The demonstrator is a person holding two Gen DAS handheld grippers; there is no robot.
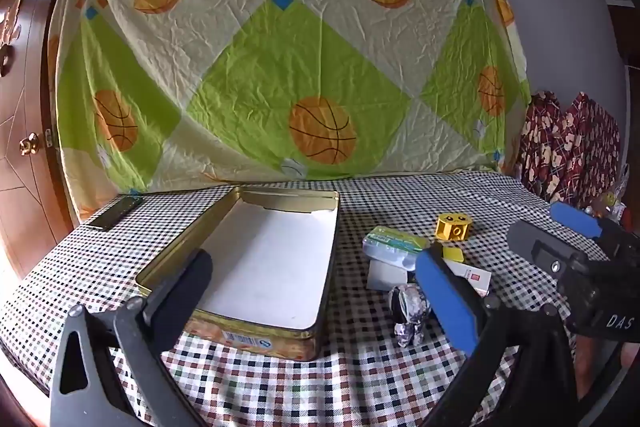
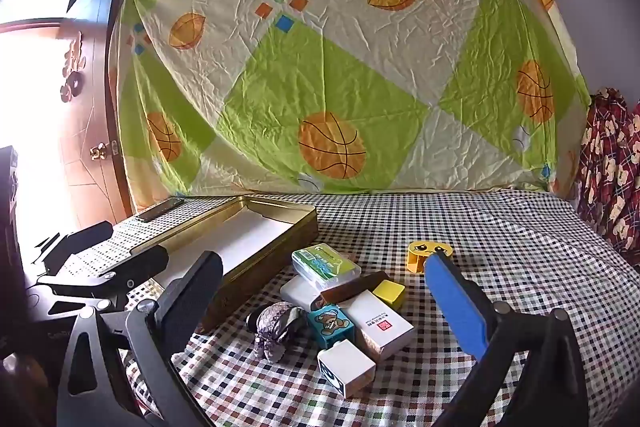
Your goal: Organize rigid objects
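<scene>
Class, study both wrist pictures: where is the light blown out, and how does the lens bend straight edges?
Right wrist view: the doorway at the left is washed out to white, hiding detail there. Left wrist view: lighting is even, no glare. Both views: the fisheye bows the hanging sheet and the checked tablecloth edges, with dark corners; the tin box stays sharp.

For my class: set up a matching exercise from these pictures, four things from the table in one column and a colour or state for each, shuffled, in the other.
Things:
1. tin box
2. round block with a face
3. teddy bear block
4. left gripper

Colour or state:
A. yellow
B. wide open, holding nothing
C. gold, lid off, nothing inside
D. teal

Pairs: 1-C, 2-A, 3-D, 4-B
</scene>
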